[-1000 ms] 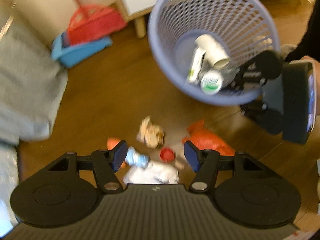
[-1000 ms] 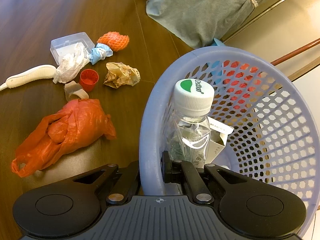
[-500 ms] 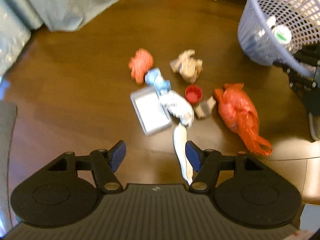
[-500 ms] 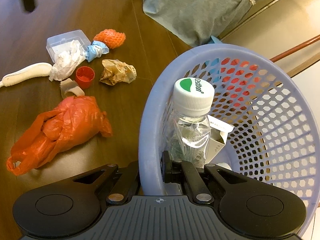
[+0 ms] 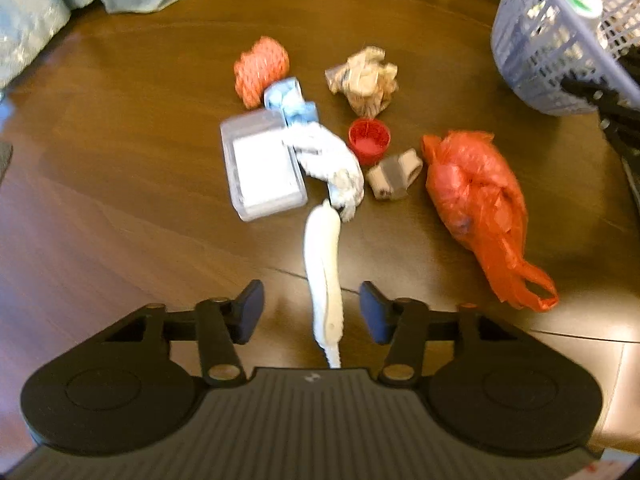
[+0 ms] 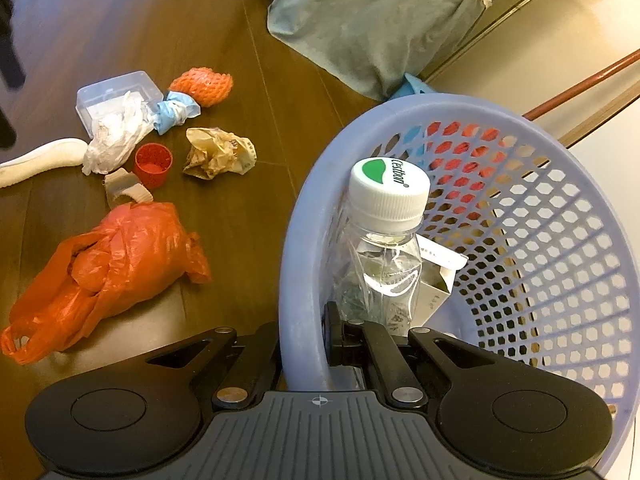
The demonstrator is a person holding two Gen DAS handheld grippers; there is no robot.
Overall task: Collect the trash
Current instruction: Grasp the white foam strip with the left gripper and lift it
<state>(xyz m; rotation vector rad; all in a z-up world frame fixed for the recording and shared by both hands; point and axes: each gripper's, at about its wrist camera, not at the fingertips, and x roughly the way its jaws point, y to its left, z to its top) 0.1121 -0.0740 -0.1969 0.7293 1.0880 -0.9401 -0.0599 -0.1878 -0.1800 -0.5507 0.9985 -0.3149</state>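
Down on the wooden floor the trash lies in a loose cluster: an orange net, a blue wad, a clear box, a white wrapper, a red cap, a brown paper ball, a small grey piece and an orange bag. A long white handle runs from the wrapper toward the left gripper, its near end lying between the two blue pads. The jaws have just been closing, yet they stand apart with a gap on each side of the handle, so nothing is gripped. The right gripper is pinched on the rim of the lavender basket, one finger outside the wall and one inside. Inside the basket stand a clear bottle with a white cap and a small carton just beside it. A grey-green cloth hangs beyond the trash.
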